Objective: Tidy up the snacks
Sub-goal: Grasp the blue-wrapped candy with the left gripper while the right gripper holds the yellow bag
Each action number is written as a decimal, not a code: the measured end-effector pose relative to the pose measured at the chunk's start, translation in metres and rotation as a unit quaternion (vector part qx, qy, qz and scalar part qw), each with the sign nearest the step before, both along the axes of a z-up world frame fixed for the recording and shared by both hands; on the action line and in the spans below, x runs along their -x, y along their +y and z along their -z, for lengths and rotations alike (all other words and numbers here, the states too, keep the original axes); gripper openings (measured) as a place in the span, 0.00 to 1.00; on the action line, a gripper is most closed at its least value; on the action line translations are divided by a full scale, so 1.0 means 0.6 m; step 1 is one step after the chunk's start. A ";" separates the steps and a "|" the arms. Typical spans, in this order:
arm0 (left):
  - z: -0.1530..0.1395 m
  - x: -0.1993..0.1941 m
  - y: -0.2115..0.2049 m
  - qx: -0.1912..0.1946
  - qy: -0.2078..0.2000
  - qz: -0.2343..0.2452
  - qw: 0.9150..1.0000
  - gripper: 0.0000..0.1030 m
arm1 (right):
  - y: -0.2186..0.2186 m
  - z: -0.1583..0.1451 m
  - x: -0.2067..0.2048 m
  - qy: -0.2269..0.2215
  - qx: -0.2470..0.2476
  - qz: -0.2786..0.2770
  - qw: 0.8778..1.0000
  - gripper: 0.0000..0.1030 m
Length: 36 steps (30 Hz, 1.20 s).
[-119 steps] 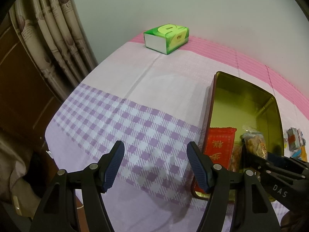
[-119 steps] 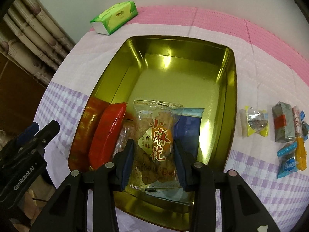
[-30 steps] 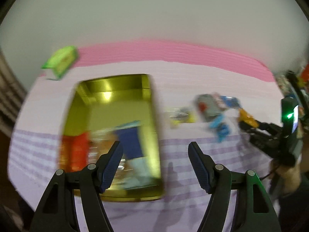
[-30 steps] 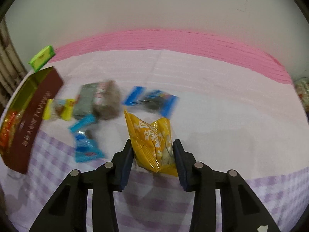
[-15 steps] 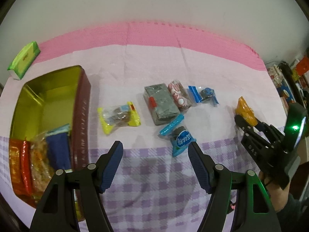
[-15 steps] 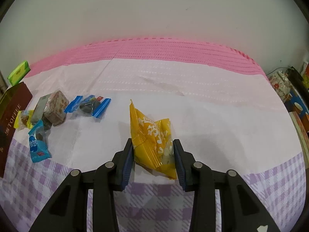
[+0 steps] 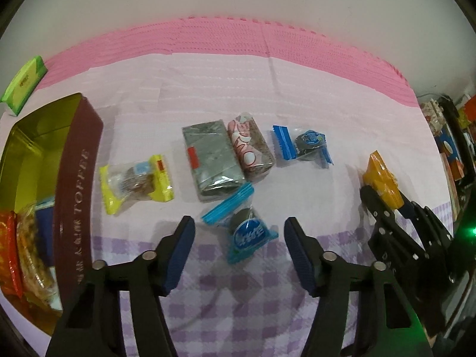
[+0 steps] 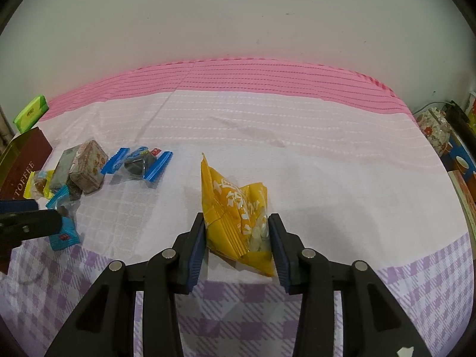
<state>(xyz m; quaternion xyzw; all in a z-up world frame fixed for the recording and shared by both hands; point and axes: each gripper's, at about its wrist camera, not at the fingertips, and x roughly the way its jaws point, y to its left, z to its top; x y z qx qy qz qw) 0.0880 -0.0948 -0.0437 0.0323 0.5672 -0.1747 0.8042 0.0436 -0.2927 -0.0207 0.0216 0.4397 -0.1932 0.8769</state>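
Note:
My right gripper is shut on a yellow snack bag, held just above the cloth; the bag also shows in the left wrist view. My left gripper is open, its jaws either side of a light-blue wrapped candy. Beyond it lie a grey packet, a brown-and-pink packet, a blue-ended dark candy and a yellow-ended biscuit pack. The gold toffee tin at the left holds several snack packs.
A green tissue box sits at the far left by the wall. Clutter of boxes and a floral pot lies off the table's right edge. The pink-and-purple cloth covers the table.
My left gripper has moved forward and down over the light-blue candy. My right gripper still holds the yellow bag and has barely shifted.

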 end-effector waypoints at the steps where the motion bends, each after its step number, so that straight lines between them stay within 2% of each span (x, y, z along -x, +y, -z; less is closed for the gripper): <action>1: 0.003 -0.002 -0.002 -0.002 0.001 0.001 1.000 0.57 | -0.001 0.000 0.001 0.000 0.000 0.000 1.000 0.38; 3: 0.007 -0.003 -0.003 -0.010 0.000 0.004 1.000 0.56 | 0.001 0.000 -0.003 0.000 0.000 0.000 1.000 0.38; 5: 0.012 -0.004 -0.001 -0.013 0.000 0.009 1.000 0.51 | -0.001 -0.001 0.001 0.000 0.000 0.000 1.000 0.38; 7: 0.012 -0.005 0.007 -0.004 0.002 0.016 1.000 0.49 | 0.001 0.000 -0.002 0.000 0.000 0.000 1.000 0.38; 10: 0.011 -0.001 0.015 -0.011 -0.011 0.031 0.999 0.46 | 0.003 0.002 -0.005 0.000 0.000 0.000 1.000 0.38; 13: 0.011 0.005 0.022 -0.014 -0.013 0.045 0.999 0.30 | 0.003 0.002 -0.007 0.000 0.000 0.000 1.000 0.38; 23: 0.012 0.004 0.034 -0.018 -0.020 0.065 0.998 0.29 | 0.005 0.003 -0.010 -0.001 0.000 0.000 1.000 0.38; 36: -0.004 0.035 0.040 -0.035 -0.038 0.079 0.995 0.24 | 0.005 0.004 -0.011 -0.001 0.000 0.000 1.000 0.38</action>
